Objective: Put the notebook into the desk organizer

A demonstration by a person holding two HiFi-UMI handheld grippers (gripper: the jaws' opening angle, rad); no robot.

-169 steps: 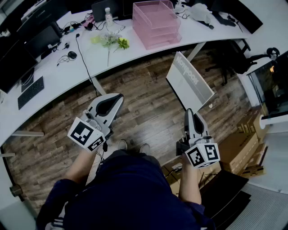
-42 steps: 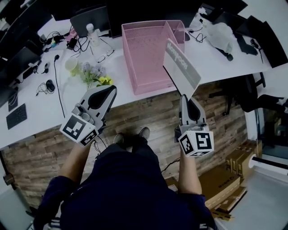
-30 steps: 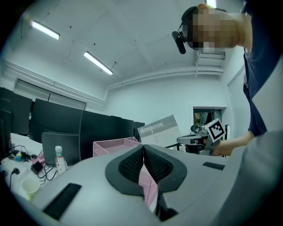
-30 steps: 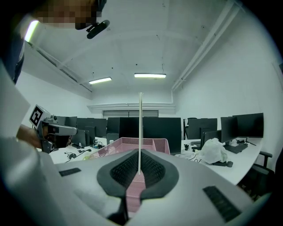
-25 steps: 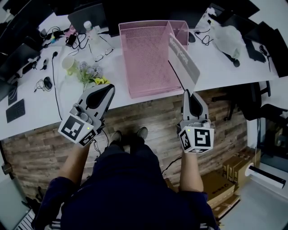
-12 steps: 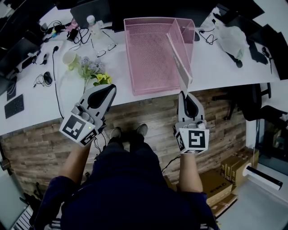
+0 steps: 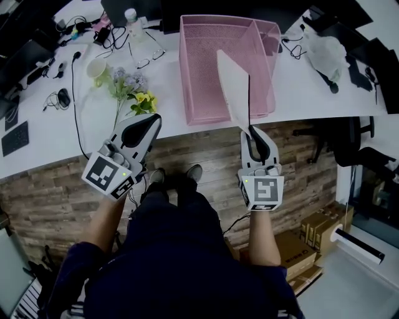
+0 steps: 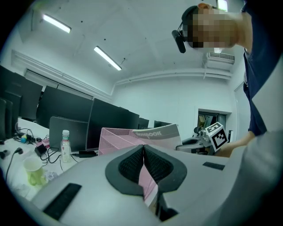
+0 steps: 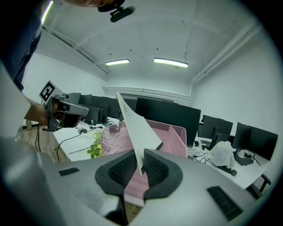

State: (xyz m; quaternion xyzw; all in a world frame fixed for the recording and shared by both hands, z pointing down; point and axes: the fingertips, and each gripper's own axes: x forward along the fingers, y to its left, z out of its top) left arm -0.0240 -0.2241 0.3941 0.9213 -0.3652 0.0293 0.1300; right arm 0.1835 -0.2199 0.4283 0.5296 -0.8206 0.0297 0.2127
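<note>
The pink mesh desk organizer (image 7: 187, 75) stands on the white desk, straight ahead. My right gripper (image 7: 249, 129) hovers at the desk's near edge with the lower corner of the white notebook (image 7: 234, 93) between its pads. Its jaws have just been opening a little, and the pads still touch the corner. The notebook leans left over the organizer's right half. In the right gripper view the notebook (image 9: 135, 128) rises from the right gripper (image 9: 140, 159) in front of the organizer (image 9: 170, 137). My left gripper (image 7: 151, 118) is shut and holds nothing; its pads meet in the left gripper view (image 8: 143, 148).
Left of the organizer lie a bunch of flowers (image 7: 134, 93), a cup (image 7: 98, 71), a bottle (image 7: 131, 15) and cables. A white bag (image 7: 324, 50) sits on the desk at the right. Dark monitors line the back. Cardboard boxes (image 7: 318, 230) stand on the wooden floor.
The right gripper has sunk and rolled, and the notebook has swung from edge-on to leaning left over the organizer, its white face showing. The left gripper has dropped slightly.
</note>
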